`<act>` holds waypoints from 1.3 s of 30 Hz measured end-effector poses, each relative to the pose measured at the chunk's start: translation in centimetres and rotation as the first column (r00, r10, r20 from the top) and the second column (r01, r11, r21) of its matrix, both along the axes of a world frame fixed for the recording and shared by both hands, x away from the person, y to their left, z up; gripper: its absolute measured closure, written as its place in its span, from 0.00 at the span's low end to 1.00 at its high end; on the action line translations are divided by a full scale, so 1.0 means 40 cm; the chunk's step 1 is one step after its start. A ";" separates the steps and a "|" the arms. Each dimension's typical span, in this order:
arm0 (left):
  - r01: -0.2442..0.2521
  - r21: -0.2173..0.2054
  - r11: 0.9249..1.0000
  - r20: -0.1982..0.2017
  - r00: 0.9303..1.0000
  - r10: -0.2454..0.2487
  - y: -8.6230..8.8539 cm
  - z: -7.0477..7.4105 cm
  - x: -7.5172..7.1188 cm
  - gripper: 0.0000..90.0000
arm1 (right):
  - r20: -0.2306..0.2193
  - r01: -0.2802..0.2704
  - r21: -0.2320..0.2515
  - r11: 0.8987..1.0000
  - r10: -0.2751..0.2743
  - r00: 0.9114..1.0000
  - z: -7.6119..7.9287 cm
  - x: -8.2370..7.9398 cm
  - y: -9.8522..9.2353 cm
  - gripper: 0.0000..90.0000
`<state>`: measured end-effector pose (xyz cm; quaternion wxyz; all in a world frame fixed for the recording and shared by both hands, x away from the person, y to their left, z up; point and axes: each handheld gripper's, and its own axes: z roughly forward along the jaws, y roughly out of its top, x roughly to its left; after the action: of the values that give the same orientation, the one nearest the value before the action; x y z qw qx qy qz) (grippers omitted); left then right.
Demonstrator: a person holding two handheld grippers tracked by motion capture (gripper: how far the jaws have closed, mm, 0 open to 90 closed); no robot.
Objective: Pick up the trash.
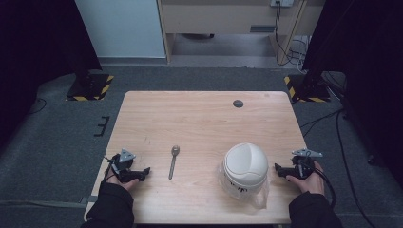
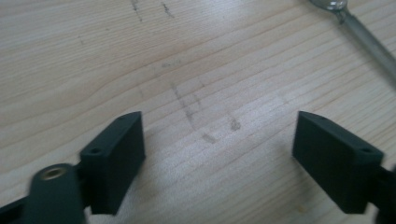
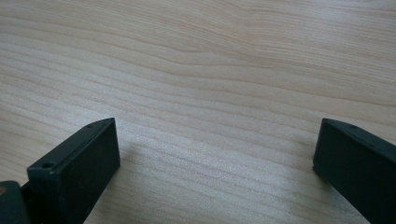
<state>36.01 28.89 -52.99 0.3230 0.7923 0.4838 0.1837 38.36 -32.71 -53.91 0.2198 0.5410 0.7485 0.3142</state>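
While both grippers rest apart, spoon (image 1: 173,161) lies lengthwise, bowl pointing away.

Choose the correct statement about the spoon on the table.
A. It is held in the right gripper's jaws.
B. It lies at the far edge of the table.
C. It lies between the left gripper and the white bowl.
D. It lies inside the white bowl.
C: in the high view the spoon lies bare on the table, with the left gripper on one side and the upturned white bowl on the other.

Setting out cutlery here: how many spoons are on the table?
1. The spoon lies on the table between the left gripper and the white lidded container; the container's contents are hidden.
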 end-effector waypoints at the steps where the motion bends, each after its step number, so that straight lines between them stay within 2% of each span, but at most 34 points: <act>1: -0.023 -0.034 0.999 -0.009 1.000 0.023 0.006 0.012 -0.001 0.21 | 0.002 -0.004 -0.003 1.000 0.004 1.000 0.000 0.000 -0.001 0.01; 2: -0.023 -0.034 0.999 -0.009 1.000 0.023 0.006 0.012 -0.001 0.21 | 0.002 -0.004 -0.003 1.000 0.004 1.000 0.000 0.000 -0.001 0.01; 4: -0.023 -0.043 0.999 0.035 0.999 0.024 0.008 0.027 -0.004 0.21 | 0.002 -0.004 -0.003 1.000 0.004 1.000 0.000 -0.001 -0.001 0.01; 7: -0.026 -0.070 0.997 0.107 0.994 0.033 0.010 0.053 -0.009 0.22 | 0.000 -0.007 -0.004 1.000 0.007 1.000 0.000 -0.003 -0.001 0.01; 8: -0.023 -0.102 0.995 0.150 0.988 0.039 0.012 0.071 -0.014 0.22 | -0.003 -0.009 -0.004 1.000 0.009 1.000 0.001 -0.004 -0.001 0.01; 9: -0.023 -0.102 0.995 0.150 0.988 0.039 0.012 0.071 -0.014 0.22 | -0.003 -0.009 -0.004 1.000 0.009 1.000 0.001 -0.004 -0.001 0.01; 10: -0.019 -0.142 0.990 0.188 0.981 0.046 0.012 0.088 -0.021 0.22 | -0.001 -0.009 -0.004 1.000 0.009 1.000 0.000 -0.004 0.000 0.01; 11: -0.019 -0.142 0.990 0.188 0.981 0.046 0.012 0.088 -0.021 0.22 | -0.002 -0.008 -0.004 1.000 0.008 1.000 0.000 -0.004 0.000 0.01; 12: -0.017 -0.156 0.988 0.206 0.977 0.050 0.011 0.097 -0.025 0.22 | -0.002 -0.008 -0.004 1.000 0.008 1.000 0.000 -0.004 0.000 0.01; 13: -0.013 -0.171 0.985 0.243 0.968 0.055 0.009 0.115 -0.033 0.22 | -0.001 -0.009 -0.004 1.000 0.009 1.000 0.000 -0.004 0.000 0.01; 14: -0.013 -0.171 0.985 0.243 0.968 0.055 0.009 0.115 -0.033 0.21 | -0.001 -0.008 -0.003 1.000 0.008 1.000 0.000 -0.005 0.000 0.01; 15: -0.012 -0.182 0.983 0.258 0.964 0.059 0.008 0.123 -0.036 0.21 | -0.002 -0.008 -0.003 1.000 0.008 1.000 0.000 -0.005 0.000 0.01; 16: -0.009 -0.204 0.979 0.288 0.955 0.068 0.007 0.140 -0.040 0.21 | -0.002 -0.007 -0.003 1.000 0.007 1.000 0.000 -0.005 0.000 0.01; 17: -0.011 -0.216 0.976 0.302 0.950 0.077 0.007 0.147 -0.042 0.21 | -0.002 -0.008 -0.003 1.000 0.008 1.000 0.000 -0.005 0.000 0.01; 20: -0.006 -0.249 0.968 0.336 0.937 0.092 0.004 0.169 -0.049 0.20 | -0.001 -0.009 -0.004 1.000 0.009 1.000 0.000 -0.005 0.000 0.01; 21: -0.006 -0.249 0.968 0.336 0.937 0.092 0.004 0.169 -0.049 0.20 | -0.001 -0.008 -0.003 1.000 0.008 1.000 0.000 -0.005 0.001 0.01; 24: 0.016 -0.264 0.964 0.376 0.923 0.088 0.000 0.196 -0.056 0.20 | -0.001 -0.009 -0.003 1.000 0.009 1.000 0.000 -0.005 0.001 0.01; 25: 0.018 -0.266 0.964 0.396 0.914 0.093 -0.002 0.209 -0.060 0.20 | -0.001 -0.008 -0.003 1.000 0.008 1.000 0.000 -0.005 0.001 0.01; 30: 0.051 -0.289 0.956 0.435 0.897 0.083 -0.016 0.239 -0.071 0.20 | -0.001 -0.008 -0.003 1.000 0.008 1.000 0.000 -0.005 0.001 0.01; 32: 0.073 -0.295 0.953 0.452 0.889 0.072 -0.029 0.252 -0.076 0.20 | -0.001 -0.008 -0.003 1.000 0.008 1.000 0.000 -0.005 0.001 0.01; 33: 0.080 -0.298 0.951 0.456 0.888 0.068 -0.034 0.257 -0.077 0.19 | -0.001 -0.008 -0.003 1.000 0.008 1.000 0.000 -0.005 0.001 0.01; 39: 0.167 -0.286 0.944 0.494 0.869 -0.004 -0.080 0.296 -0.088 0.18 | 0.000 -0.007 -0.003 1.000 0.007 1.000 0.000 -0.006 0.001 0.01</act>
<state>32.50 25.69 -41.15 0.5660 0.6784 0.3742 0.2818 38.14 -32.66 -53.91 0.2193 0.5381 0.7509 0.3139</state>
